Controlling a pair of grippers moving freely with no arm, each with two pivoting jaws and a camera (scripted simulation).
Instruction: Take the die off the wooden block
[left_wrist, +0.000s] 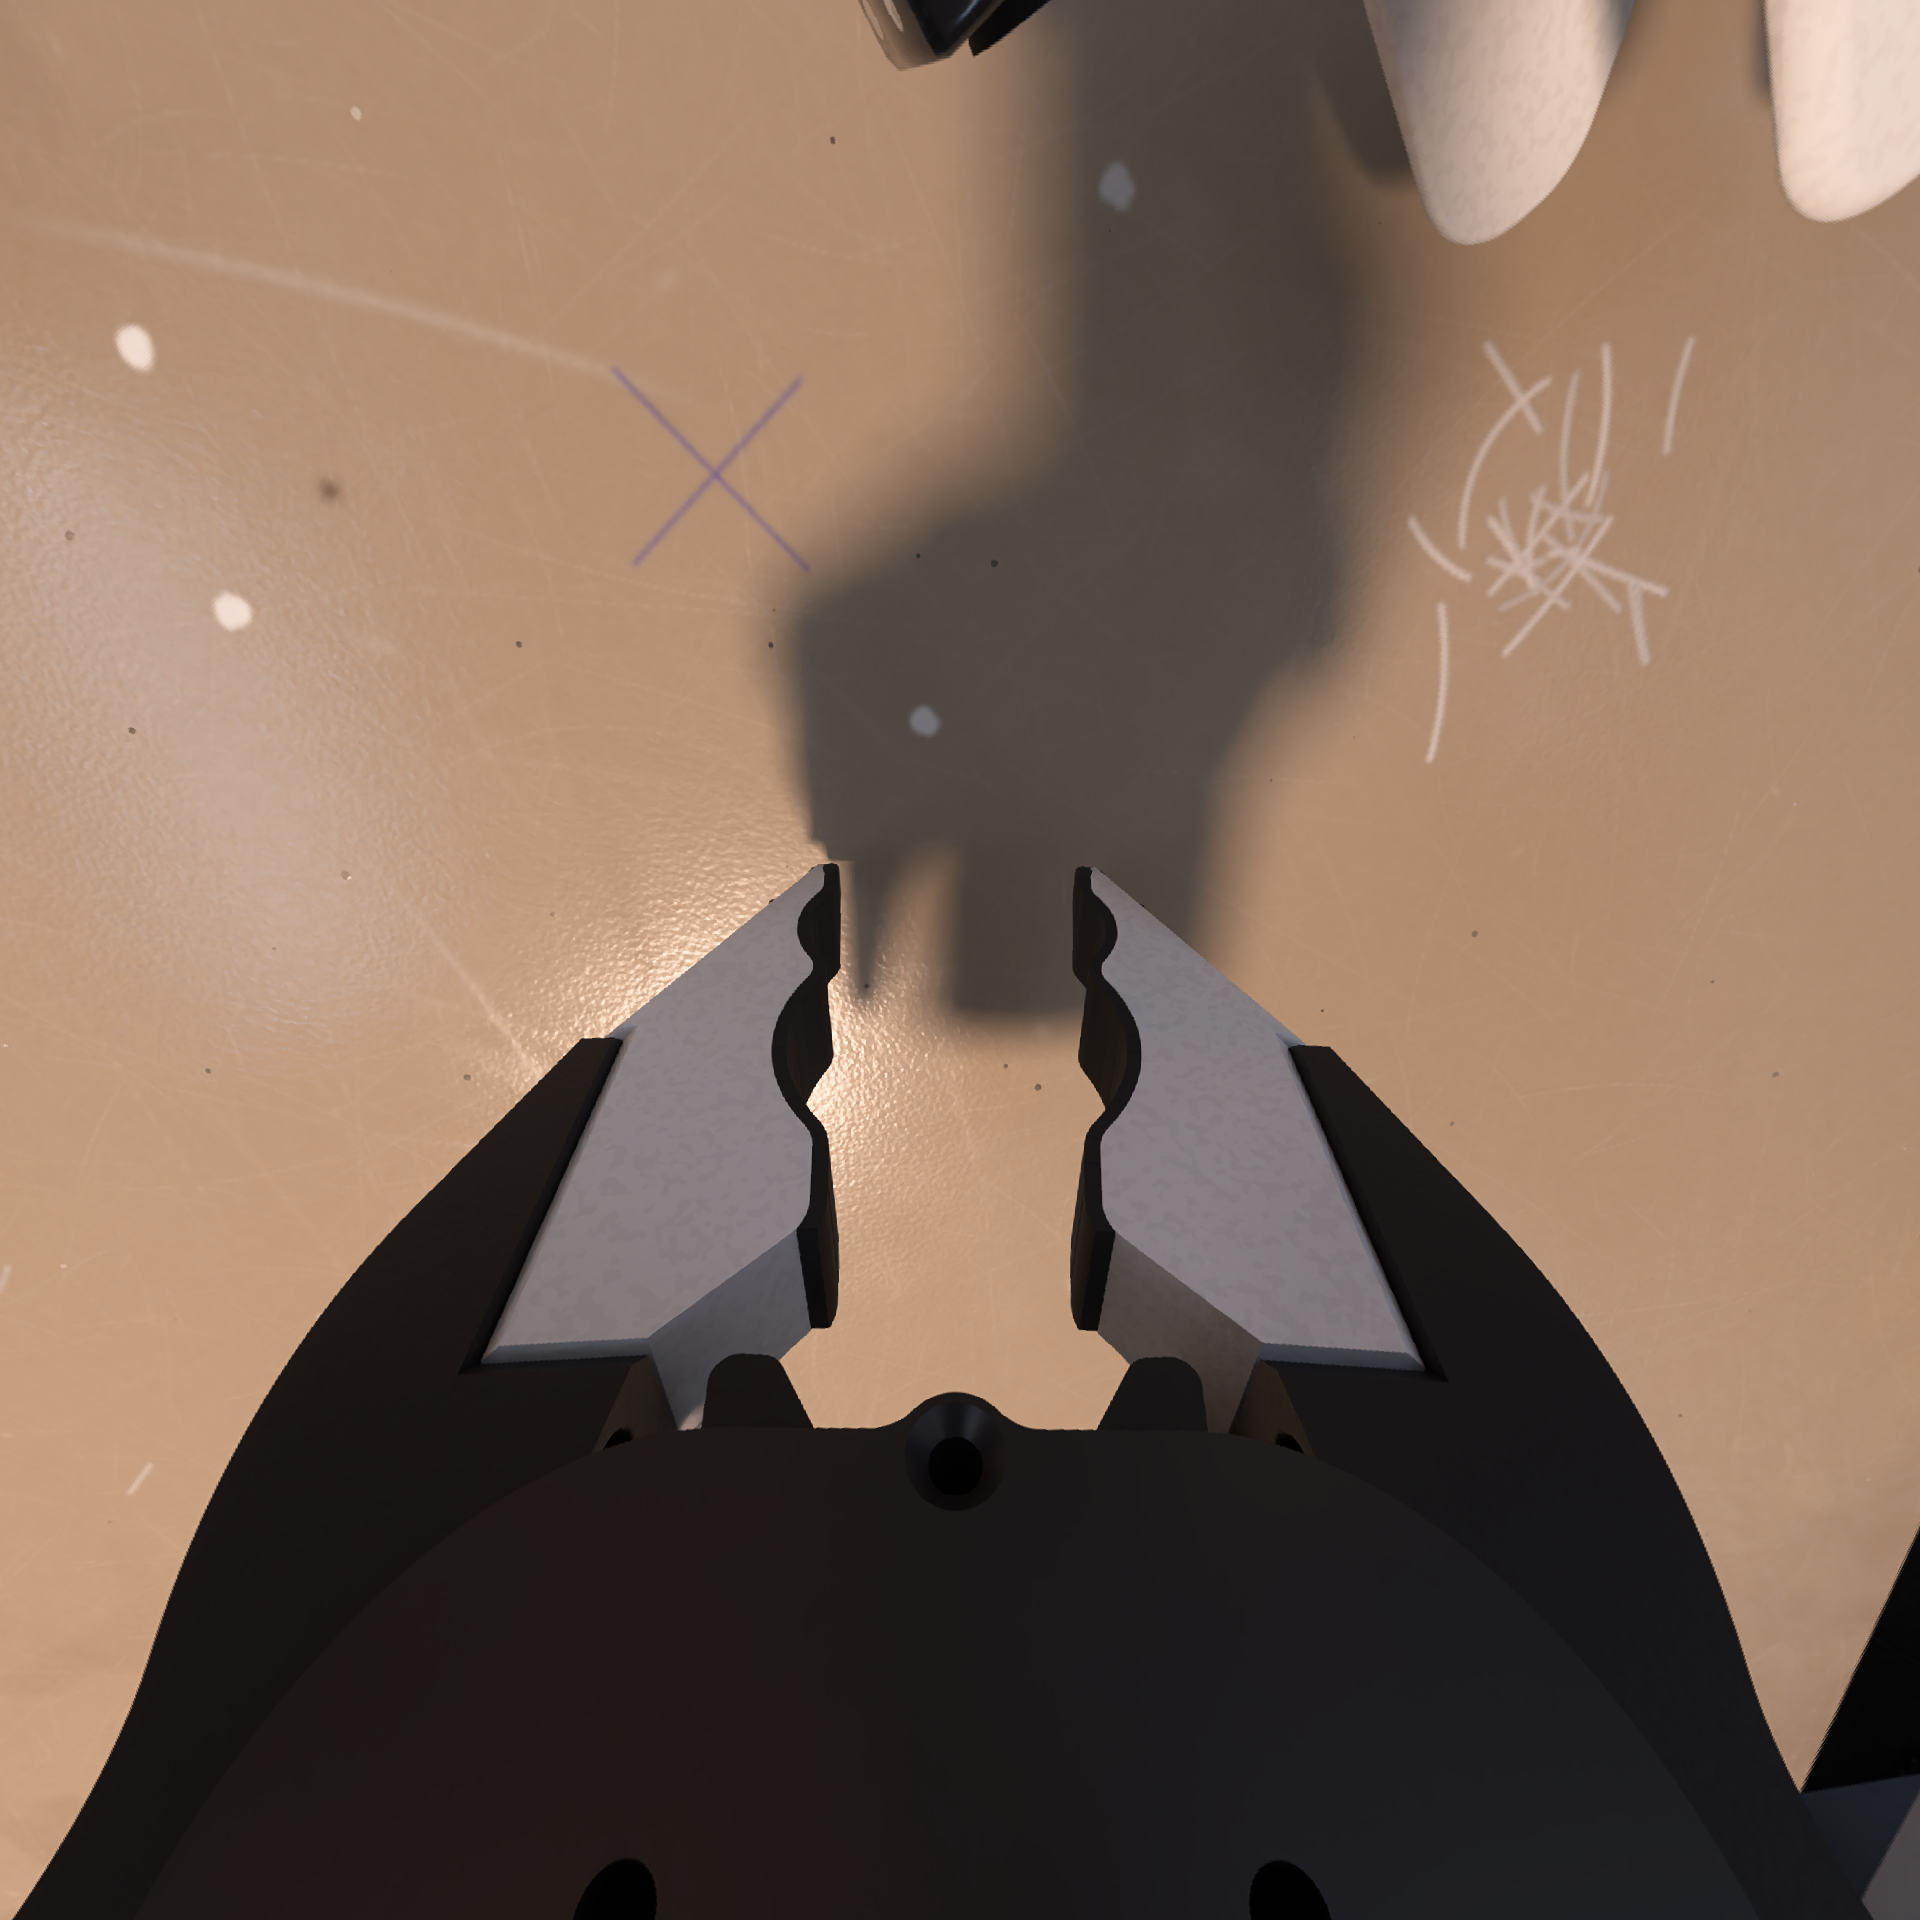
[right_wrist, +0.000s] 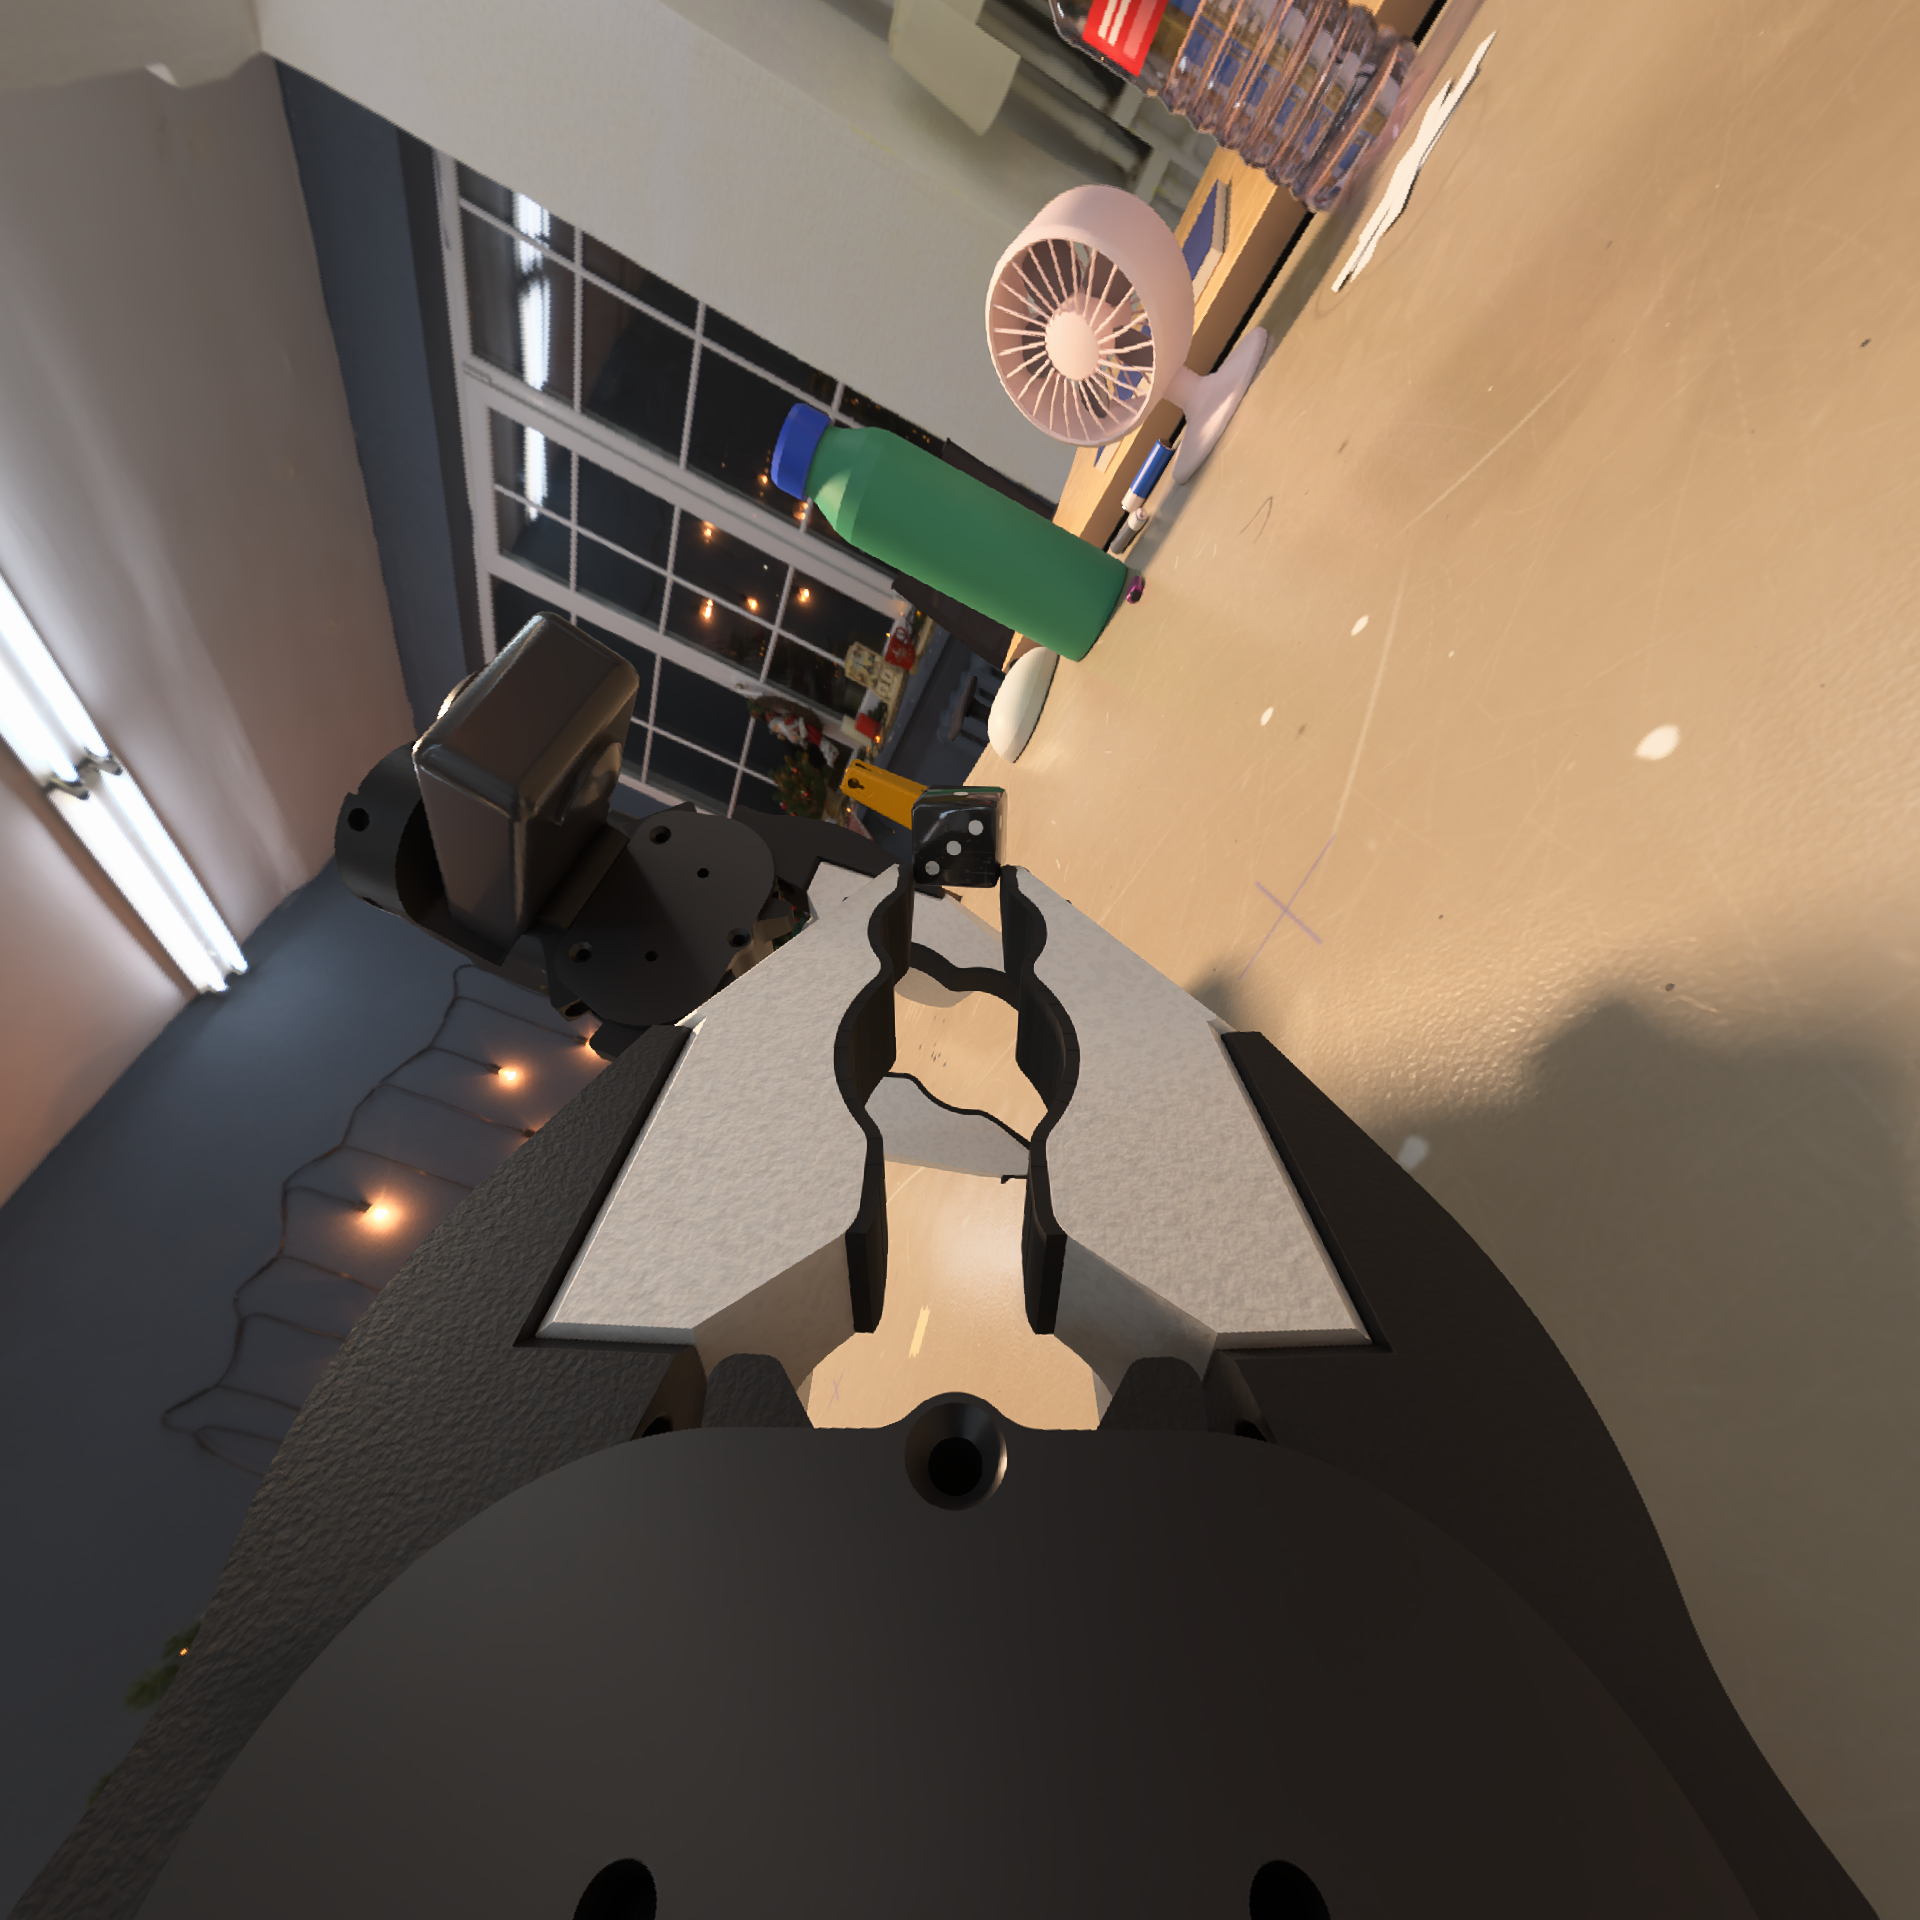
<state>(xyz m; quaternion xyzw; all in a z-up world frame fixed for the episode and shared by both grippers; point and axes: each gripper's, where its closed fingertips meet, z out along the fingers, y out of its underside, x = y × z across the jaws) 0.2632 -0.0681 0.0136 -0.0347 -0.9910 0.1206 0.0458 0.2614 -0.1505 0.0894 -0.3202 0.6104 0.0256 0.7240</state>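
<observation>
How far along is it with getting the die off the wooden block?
Mostly done, it seems. The right gripper is shut on the black die at its fingertips, held up off the tan table; no wooden block shows under it in either view. The left gripper is open and empty over the table. What looks left is setting the die down and letting go.

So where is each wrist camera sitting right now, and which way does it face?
Left wrist view: on the left claw, looking steeply down at the tan table; its open fingers show, nothing between them.
Right wrist view: on the right claw, rolled sideways, looking low across the table toward the windows; its fingertips pinch the black die.
Shared: the table and its purple cross mark; the left claw's body shows in the right view.
</observation>
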